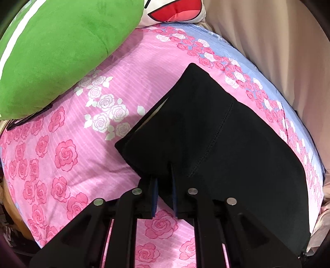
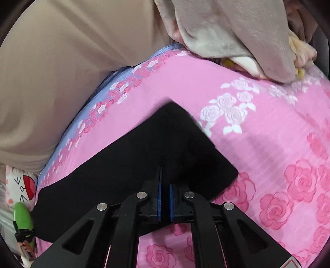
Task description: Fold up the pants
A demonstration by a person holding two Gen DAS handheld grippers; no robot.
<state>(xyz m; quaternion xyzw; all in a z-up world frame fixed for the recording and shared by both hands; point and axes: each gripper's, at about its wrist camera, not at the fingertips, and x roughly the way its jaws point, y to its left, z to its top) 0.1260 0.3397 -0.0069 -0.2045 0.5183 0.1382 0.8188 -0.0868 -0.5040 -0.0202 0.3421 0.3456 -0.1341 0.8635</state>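
Note:
Black pants (image 1: 216, 134) lie folded flat on a pink rose-print bed sheet (image 1: 61, 156). In the left wrist view my left gripper (image 1: 163, 177) sits at their near edge beside a corner, shut on the black cloth that runs between its blue pads. The right wrist view shows the other end of the pants (image 2: 134, 165), with a corner pointing away from me. My right gripper (image 2: 165, 182) is over the near edge there, its pads drawn close together with black cloth between them.
A green plush cushion (image 1: 57, 51) and a white cushion with red print (image 1: 175, 10) lie at the far left of the bed. Beige fabric (image 1: 278, 51) hangs along the far side. A grey-beige blanket (image 2: 237, 31) is heaped on the sheet (image 2: 268, 134).

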